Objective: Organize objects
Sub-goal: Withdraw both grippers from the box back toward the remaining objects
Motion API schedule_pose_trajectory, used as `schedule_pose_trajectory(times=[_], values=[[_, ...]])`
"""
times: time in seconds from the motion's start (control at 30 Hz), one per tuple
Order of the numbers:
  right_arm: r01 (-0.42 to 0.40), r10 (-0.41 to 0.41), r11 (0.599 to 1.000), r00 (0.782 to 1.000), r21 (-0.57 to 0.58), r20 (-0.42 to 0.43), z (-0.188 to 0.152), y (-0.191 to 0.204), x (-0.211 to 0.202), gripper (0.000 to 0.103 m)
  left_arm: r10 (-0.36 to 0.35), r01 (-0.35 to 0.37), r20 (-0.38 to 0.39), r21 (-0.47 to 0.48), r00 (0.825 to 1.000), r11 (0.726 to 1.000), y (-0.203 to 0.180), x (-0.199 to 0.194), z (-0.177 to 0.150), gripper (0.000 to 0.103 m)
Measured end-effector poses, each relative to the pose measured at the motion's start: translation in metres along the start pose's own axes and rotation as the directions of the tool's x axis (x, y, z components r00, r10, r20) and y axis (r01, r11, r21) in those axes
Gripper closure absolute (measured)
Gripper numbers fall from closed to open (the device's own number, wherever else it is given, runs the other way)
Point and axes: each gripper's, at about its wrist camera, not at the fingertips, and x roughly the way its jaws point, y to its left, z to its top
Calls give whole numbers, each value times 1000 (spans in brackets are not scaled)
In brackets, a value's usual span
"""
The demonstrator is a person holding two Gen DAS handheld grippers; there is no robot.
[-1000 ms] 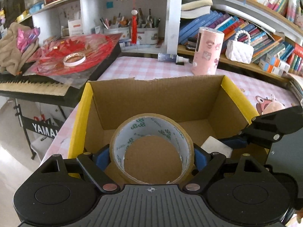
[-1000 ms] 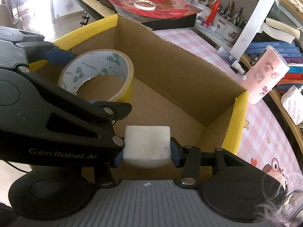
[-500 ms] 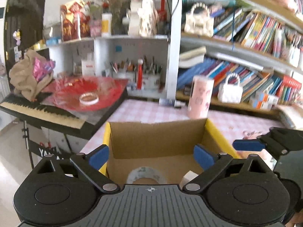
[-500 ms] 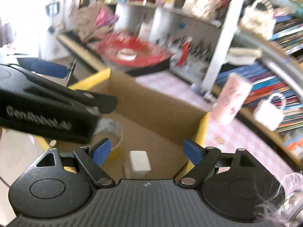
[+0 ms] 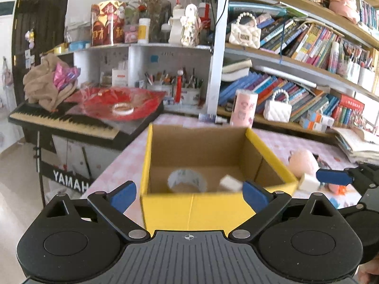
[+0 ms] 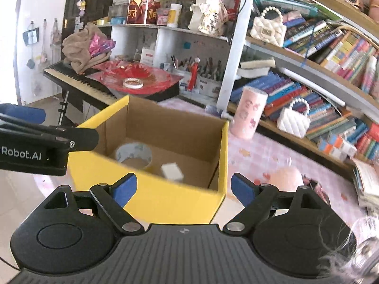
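A cardboard box with yellow outer walls (image 5: pixel 196 210) (image 6: pixel 165 196) stands open on the pink checked table. On its floor lie a roll of tape (image 5: pixel 187 181) (image 6: pixel 133 153) and a white block (image 5: pixel 231 182) (image 6: pixel 171 170). My left gripper (image 5: pixel 189 195) hangs open in front of the box's near wall, with nothing between its blue pads. Beside it, my right gripper (image 6: pixel 183 188) is also back from the box; its jaws are opening and hold nothing. One right fingertip (image 5: pixel 331 177) shows in the left wrist view.
A small white cube (image 5: pixel 308 182) and a pink round object (image 5: pixel 303 163) lie on the table right of the box. A pink cylinder (image 5: pixel 244 107) stands behind it. A keyboard (image 5: pixel 64 120) with red wrapping is at left; bookshelves (image 5: pixel 308 71) fill the back.
Both grippers let go inside the box and drew back and upward. The tape roll and the white block now lie on the box floor, apart from the pads.
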Motion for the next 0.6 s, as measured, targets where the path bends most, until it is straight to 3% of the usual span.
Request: schedule_pose_trajectory(times=[0.6], values=[[117, -97, 985, 983, 129, -153, -80, 27, -57, 16, 23, -16, -126, 53, 992, 998, -11, -47, -73, 5]])
